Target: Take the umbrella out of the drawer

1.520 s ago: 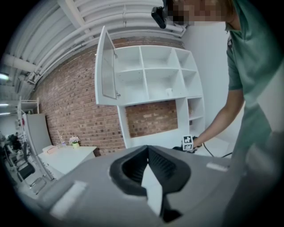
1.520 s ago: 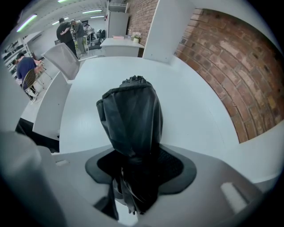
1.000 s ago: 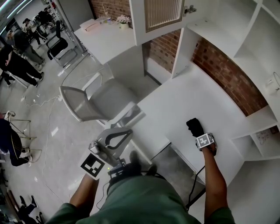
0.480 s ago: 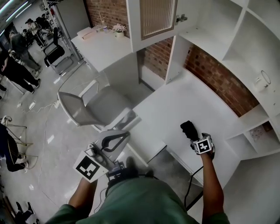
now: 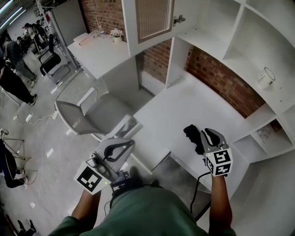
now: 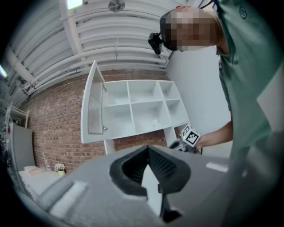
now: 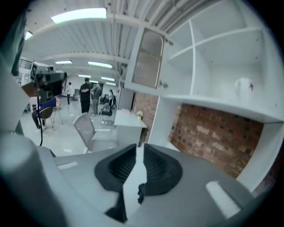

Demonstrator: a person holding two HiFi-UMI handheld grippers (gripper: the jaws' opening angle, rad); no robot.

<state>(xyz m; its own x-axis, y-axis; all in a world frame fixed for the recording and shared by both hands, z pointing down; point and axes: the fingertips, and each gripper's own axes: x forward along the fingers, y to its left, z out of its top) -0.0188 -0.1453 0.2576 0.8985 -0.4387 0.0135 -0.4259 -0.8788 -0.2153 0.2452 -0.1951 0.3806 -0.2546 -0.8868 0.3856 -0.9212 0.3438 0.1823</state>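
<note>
On the front edge of the broad white L-shaped table [image 5: 184, 103], the grey right tongs [image 5: 207, 132] hang empty, jaws closing. The grey left tongs [image 5: 130, 143], beyond the table's edge, are clenched on nothing. A small black folded umbrella [image 5: 191, 133] lies on the table, just beside the right tongs.

No word, number or brand name can be read in any view. The only printed marks in the head view are black-and-white square patterns without letters, on the marker cube [image 5: 90, 179] at 7 o'clock and the second cube [image 5: 219, 162] at 4 o'clock. In the left gripper view, a small round emblem [image 6: 242, 12] on the green shirt [image 6: 248, 88] at 1 o'clock is too small to read.
</note>
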